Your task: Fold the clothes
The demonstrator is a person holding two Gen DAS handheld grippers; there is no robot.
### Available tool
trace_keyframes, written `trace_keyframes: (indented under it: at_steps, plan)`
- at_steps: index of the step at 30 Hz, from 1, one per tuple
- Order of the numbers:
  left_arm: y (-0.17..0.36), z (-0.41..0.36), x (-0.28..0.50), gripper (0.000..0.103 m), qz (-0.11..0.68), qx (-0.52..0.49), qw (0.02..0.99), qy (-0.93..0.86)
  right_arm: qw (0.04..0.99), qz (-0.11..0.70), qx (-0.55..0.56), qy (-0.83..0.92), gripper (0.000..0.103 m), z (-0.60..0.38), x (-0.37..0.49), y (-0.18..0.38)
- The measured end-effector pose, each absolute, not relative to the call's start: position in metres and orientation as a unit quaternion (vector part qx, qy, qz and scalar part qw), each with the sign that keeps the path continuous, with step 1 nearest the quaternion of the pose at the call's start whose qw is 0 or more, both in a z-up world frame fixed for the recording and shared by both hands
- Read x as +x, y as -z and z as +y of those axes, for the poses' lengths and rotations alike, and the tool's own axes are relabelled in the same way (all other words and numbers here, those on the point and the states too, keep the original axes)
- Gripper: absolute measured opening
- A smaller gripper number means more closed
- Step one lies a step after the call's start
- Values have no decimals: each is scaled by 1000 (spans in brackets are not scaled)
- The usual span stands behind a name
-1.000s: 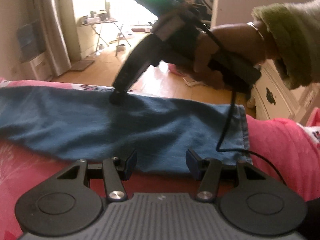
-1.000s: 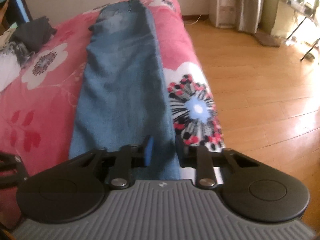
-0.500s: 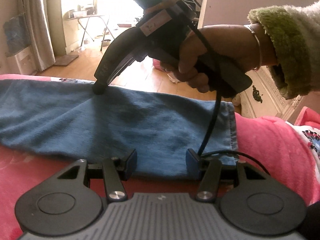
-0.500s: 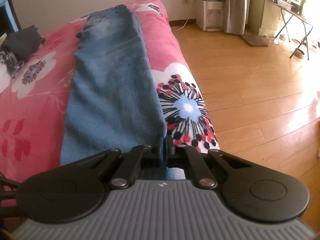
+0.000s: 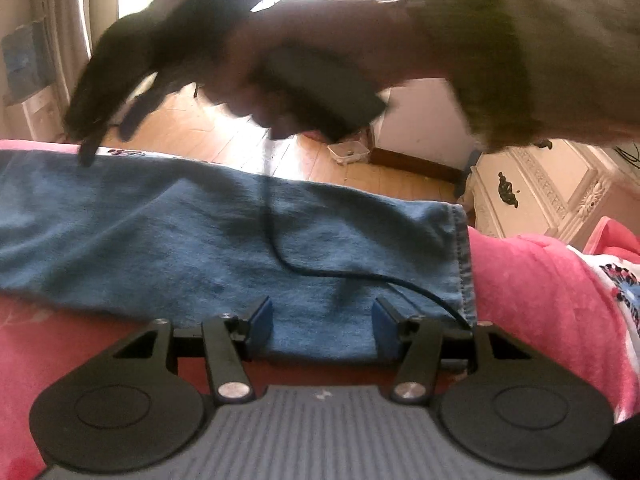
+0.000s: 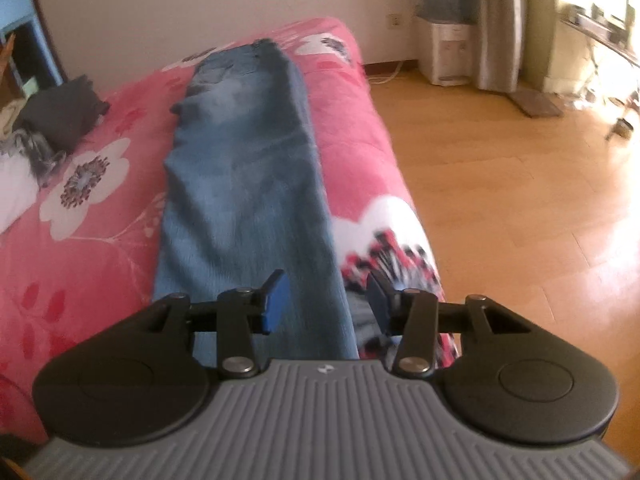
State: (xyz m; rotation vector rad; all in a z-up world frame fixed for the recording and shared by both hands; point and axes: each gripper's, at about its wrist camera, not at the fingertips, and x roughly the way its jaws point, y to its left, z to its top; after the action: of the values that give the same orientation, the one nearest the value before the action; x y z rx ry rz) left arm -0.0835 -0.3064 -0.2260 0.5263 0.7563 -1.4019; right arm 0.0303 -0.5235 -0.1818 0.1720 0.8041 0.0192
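- The left tool (image 5: 322, 326) hovers with its blue pads apart over the near edge of the jeans leg (image 5: 224, 240), not pinching it.
- The jeans leg lies flat across the pink bed cover (image 5: 532, 292), hem (image 5: 462, 256) toward the bed's right side.
- The right tool (image 5: 108, 120), blurred, reaches the jeans' far edge, jaws opening.
- A hand (image 5: 320, 52) in a green fleece sleeve (image 5: 520, 40) holds it; its black cable (image 5: 320, 268) trails over the denim.

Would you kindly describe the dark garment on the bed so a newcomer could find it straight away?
Start at the pink floral bed cover, where long blue jeans lie lengthwise. Look left of their far end, near the bed's far-left edge: the dark grey bundle sits there, the only crumpled dark heap, beside pale white cloth.
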Motion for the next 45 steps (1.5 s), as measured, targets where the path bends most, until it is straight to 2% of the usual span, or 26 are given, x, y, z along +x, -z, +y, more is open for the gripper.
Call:
trace_keyframes:
  at_steps: [2, 5, 6, 9, 13, 17, 19, 20, 21, 26, 28, 29, 30, 34, 38, 39, 41, 45]
  plan:
    - [226, -306, -83, 56, 337, 232, 668, 622, 915, 393, 83, -20, 41, -521, 47, 189]
    - [227, -306, -81, 56, 340, 230, 667, 622, 914, 393, 92, -25, 3, -520, 63, 196]
    - [227, -307, -81, 56, 341, 228, 667, 622, 916, 389, 96, -23, 1, -520, 65, 196]
    - [228, -307, -79, 56, 344, 224, 665, 624, 928, 360, 92, -6, 1, -519, 59, 191]
    - [231, -308, -78, 56, 344, 221, 662, 628, 922, 367, 124, 15, 1, -531, 60, 207]
    - [232, -307, -75, 56, 348, 213, 659, 632, 920, 365, 144, 6, 5, -535, 63, 201]
    - [232, -308, -74, 57, 351, 208, 657, 634, 919, 361, 160, -1, 18, -538, 70, 195]
    - [232, -309, -74, 57, 351, 207, 656, 635, 919, 358, 166, -3, 34, -539, 76, 193]
    - [232, -309, -74, 57, 352, 206, 655, 637, 919, 355, 172, -6, 41, -540, 82, 192]
    - [237, -311, -74, 57, 350, 202, 651, 642, 914, 365, 173, -32, 38, -536, 121, 202]
    - [237, -310, -73, 57, 352, 199, 650, 643, 914, 360, 183, -30, 11, -535, 128, 207]
    - [237, -309, -72, 57, 354, 197, 649, 644, 915, 355, 188, -25, 5, -536, 129, 208]
    - [237, -309, -71, 57, 356, 194, 649, 644, 917, 350, 189, -18, 4, -537, 128, 209]
    - [238, -309, -68, 57, 360, 187, 647, 646, 914, 347, 208, -4, 4, -545, 126, 219]
    - [240, -310, -67, 57, 362, 183, 644, 649, 913, 339, 228, -14, 9, -551, 134, 206]
    - [240, -310, -67, 58, 362, 182, 643, 650, 914, 333, 230, -20, 18, -552, 139, 201]
    - [240, -311, -66, 58, 363, 179, 642, 651, 917, 331, 222, -28, 29, -548, 155, 197]
    - [243, -313, -65, 58, 366, 170, 641, 653, 920, 348, 174, -43, 29, -532, 194, 199]
